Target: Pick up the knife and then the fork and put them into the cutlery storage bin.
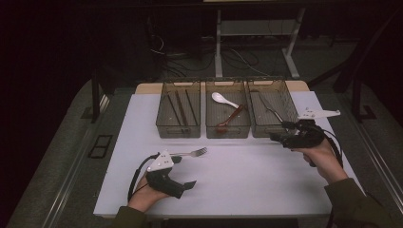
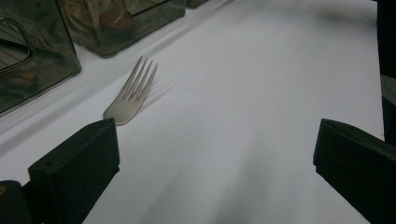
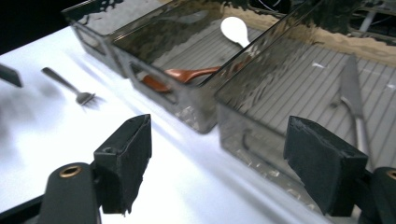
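a person sits at a white table [image 1: 228,185] with a two-jaw gripper in each hand, sorting cutlery into three smoky clear bins at the far side. the fork [image 1: 192,152] lies flat on the table in front of the left bin [image 1: 178,126], tines pointing away toward the bins and a little right, handle toward the left gripper [image 2: 215,154]. that gripper rests low just beside the fork's handle end, its black jaws spread wide with nothing between them; in its own view the fork [image 2: 132,93] sits ahead of the left jaw rather than between the two. the right gripper [image 3: 233,163] hangs at the near front corner of the right bin [image 1: 271,128], jaws also spread and empty; a knife [image 3: 351,95] lies inside that bin, and the middle bin [image 1: 227,128] holds a white spoon [image 1: 222,99] and a brown spoon [image 1: 228,119]. the left bin seems to hold dark sticks, perhaps chopsticks, though the dim light makes that hard to confirm. the main risk is a missed pick: the fork is thin and flat, so jaws closing off-line could slide over it, push it away, or tip it up. a loose pinch on the smooth handle could let it swing and drop short of a bin, and it could land among the wrong cutlery.
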The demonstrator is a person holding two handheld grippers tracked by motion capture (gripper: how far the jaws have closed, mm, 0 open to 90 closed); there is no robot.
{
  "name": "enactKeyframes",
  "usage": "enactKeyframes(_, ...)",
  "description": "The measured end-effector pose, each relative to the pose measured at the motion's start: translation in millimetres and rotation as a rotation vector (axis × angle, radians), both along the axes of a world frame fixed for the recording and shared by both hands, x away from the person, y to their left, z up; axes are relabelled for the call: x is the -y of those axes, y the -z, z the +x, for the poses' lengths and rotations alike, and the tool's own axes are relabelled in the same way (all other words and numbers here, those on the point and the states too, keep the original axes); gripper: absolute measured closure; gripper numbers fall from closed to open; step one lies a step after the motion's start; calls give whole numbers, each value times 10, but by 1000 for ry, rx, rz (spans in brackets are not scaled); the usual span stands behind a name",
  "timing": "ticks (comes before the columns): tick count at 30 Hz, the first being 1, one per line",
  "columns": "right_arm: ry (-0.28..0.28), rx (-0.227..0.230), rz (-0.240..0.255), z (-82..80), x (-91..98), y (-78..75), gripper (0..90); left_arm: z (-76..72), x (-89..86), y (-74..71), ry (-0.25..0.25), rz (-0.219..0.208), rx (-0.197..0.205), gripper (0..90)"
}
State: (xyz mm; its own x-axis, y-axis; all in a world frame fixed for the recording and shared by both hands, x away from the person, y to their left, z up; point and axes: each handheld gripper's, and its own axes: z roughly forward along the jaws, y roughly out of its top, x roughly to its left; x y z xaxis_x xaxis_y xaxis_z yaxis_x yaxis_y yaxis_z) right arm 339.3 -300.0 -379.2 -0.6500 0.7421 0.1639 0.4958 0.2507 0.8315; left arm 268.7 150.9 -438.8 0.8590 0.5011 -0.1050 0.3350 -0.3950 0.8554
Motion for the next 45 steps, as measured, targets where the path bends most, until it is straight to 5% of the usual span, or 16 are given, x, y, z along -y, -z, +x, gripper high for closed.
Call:
enactKeyframes(17, -6, -9, 26, -517, 55, 373, 187, 13, -3, -9, -14, 16, 6, 0)
enactKeyframes(26, -8, -32, 8, -763, 33, 506, 188, 97, -64, -80, -34, 76, 15, 48)
enactKeyframes(36, -27, -36, -14, -780, -8, 536, 188, 398, -211, -172, -118, 121, -18, 297)
enactKeyframes(45, -24, -35, -18, -776, -4, 540, 188, 716, -339, -115, -214, 229, -62, 708)
